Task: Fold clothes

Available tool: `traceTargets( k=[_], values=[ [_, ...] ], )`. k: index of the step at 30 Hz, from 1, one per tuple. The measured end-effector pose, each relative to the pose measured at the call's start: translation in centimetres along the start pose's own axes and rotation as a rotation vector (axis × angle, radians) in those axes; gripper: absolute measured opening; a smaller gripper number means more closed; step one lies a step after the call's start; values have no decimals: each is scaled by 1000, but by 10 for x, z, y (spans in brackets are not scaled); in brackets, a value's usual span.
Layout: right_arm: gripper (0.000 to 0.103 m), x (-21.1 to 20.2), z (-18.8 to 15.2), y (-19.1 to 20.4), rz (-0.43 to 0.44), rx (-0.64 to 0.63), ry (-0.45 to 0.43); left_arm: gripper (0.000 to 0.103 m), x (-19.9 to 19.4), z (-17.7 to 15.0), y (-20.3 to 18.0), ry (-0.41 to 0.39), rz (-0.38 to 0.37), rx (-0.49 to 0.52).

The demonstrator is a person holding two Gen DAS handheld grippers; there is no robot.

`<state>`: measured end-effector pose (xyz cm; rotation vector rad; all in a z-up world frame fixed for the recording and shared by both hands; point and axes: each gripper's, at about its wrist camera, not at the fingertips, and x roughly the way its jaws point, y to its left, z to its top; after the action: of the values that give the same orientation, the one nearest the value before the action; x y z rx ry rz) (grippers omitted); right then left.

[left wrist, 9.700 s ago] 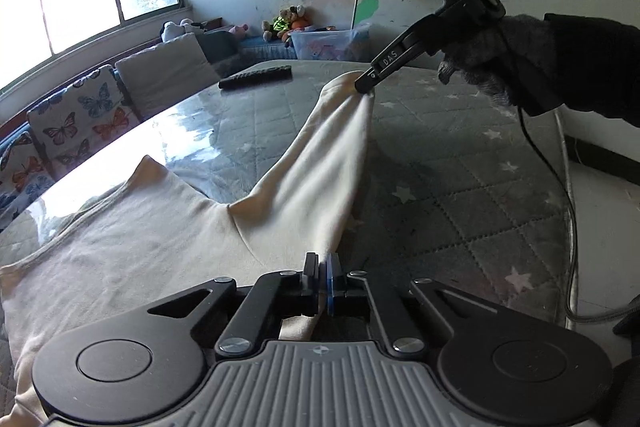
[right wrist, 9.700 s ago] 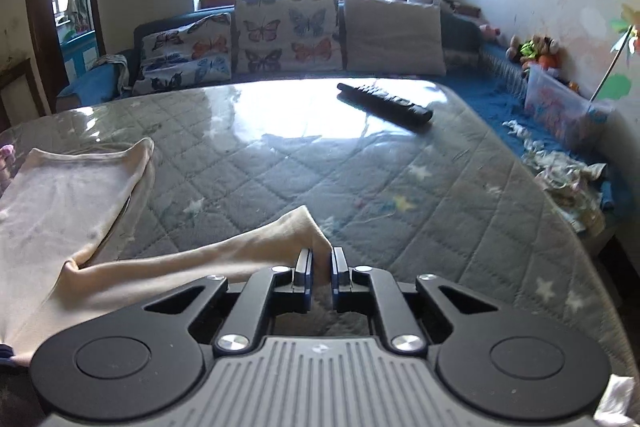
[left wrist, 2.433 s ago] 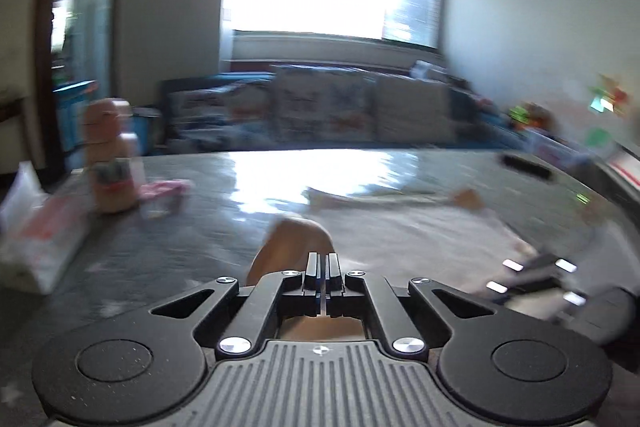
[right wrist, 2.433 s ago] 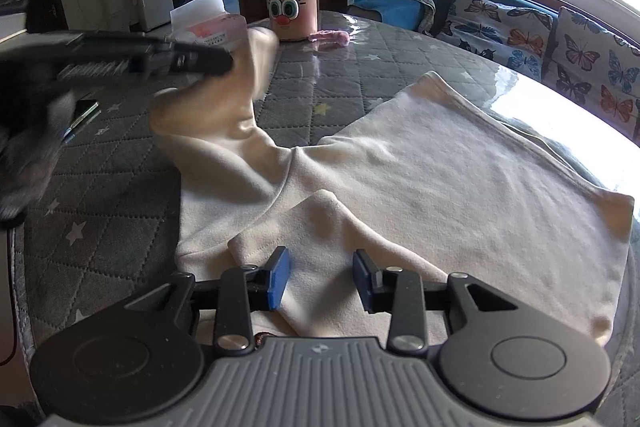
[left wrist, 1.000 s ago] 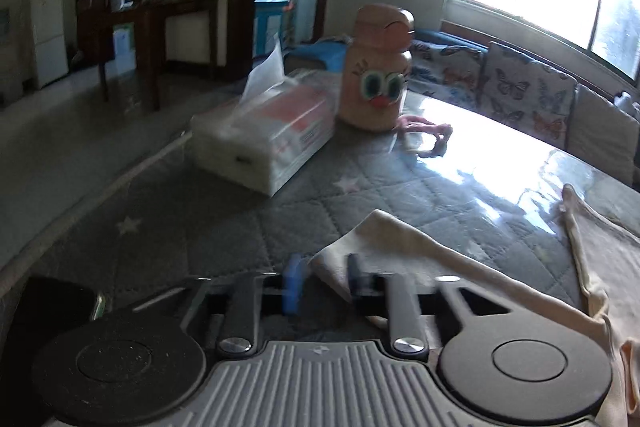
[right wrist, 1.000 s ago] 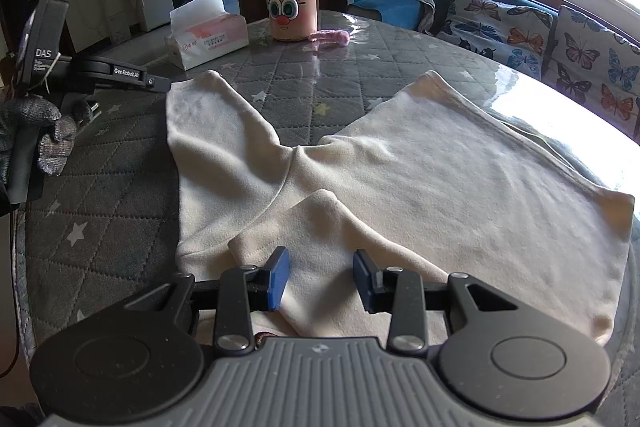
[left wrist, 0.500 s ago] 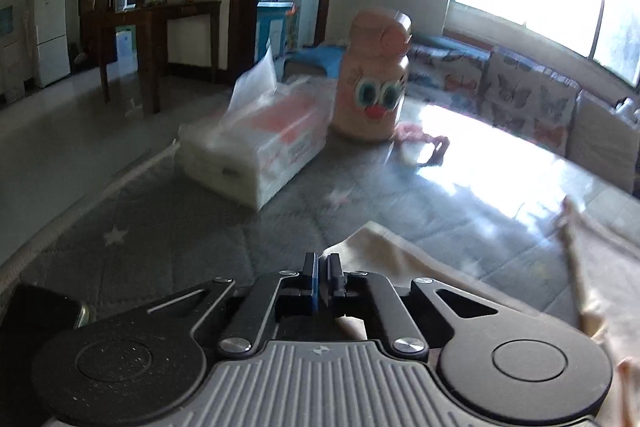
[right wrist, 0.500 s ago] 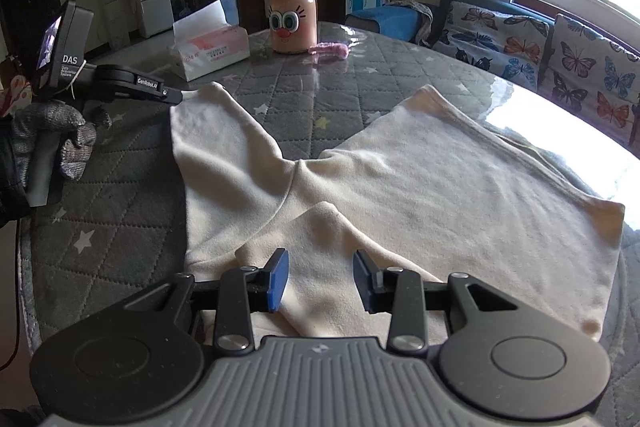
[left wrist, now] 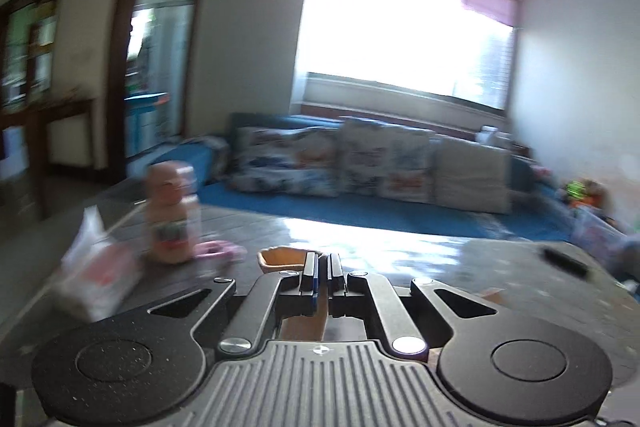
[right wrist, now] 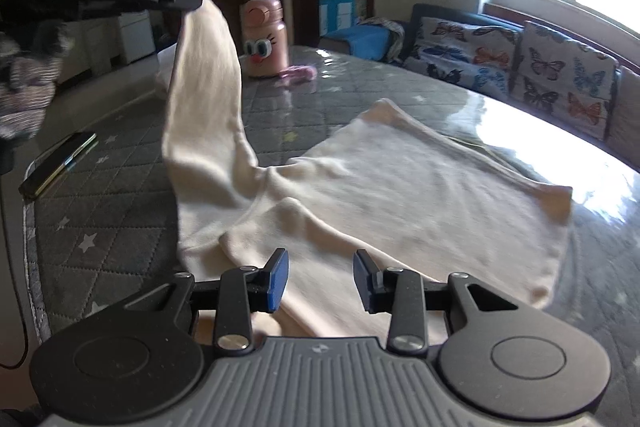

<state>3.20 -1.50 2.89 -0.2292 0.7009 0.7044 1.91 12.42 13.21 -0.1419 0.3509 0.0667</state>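
Note:
A cream long-sleeved garment [right wrist: 400,195] lies spread on the grey quilted table [right wrist: 120,227]. My left gripper [left wrist: 322,263] is shut on the cuff of one sleeve [left wrist: 286,258]; in the right wrist view it [right wrist: 192,1] holds that sleeve [right wrist: 204,99] lifted high above the table at the left. My right gripper [right wrist: 321,277] is open and empty, low over the folded sleeve at the garment's near edge. The left wrist view is blurred.
A pink cartoon bottle [right wrist: 262,37] and a pink cloth [right wrist: 298,71] stand at the table's far side. A tissue pack [left wrist: 96,271] lies left of the bottle. A dark phone [right wrist: 60,163] lies near the left edge. A remote [left wrist: 566,261] lies far right. A sofa with butterfly cushions [right wrist: 520,67] lies beyond.
My left gripper, shut on the sleeve cuff, has lifted it off the table and swung, turning its view toward the window. My right gripper has stayed open, almost still.

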Motion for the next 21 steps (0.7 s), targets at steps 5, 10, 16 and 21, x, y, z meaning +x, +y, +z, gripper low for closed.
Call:
traceTargets(
  k=[5, 10, 16, 21],
  values=[
    [36, -23, -15, -18, -39, 45, -26, 4, 0, -3, -55, 10, -139, 70],
    [36, -36, -31, -33, -69, 92, -32, 5, 12, -22, -99, 84, -277, 112],
    [36, -46, -47, -51, -101, 145, -28, 20, 11, -43, -118, 174, -374, 175],
    [36, -52, -53, -61, -110, 184, -28, 32, 10, -41, -82, 163, -287, 180]
  ],
)
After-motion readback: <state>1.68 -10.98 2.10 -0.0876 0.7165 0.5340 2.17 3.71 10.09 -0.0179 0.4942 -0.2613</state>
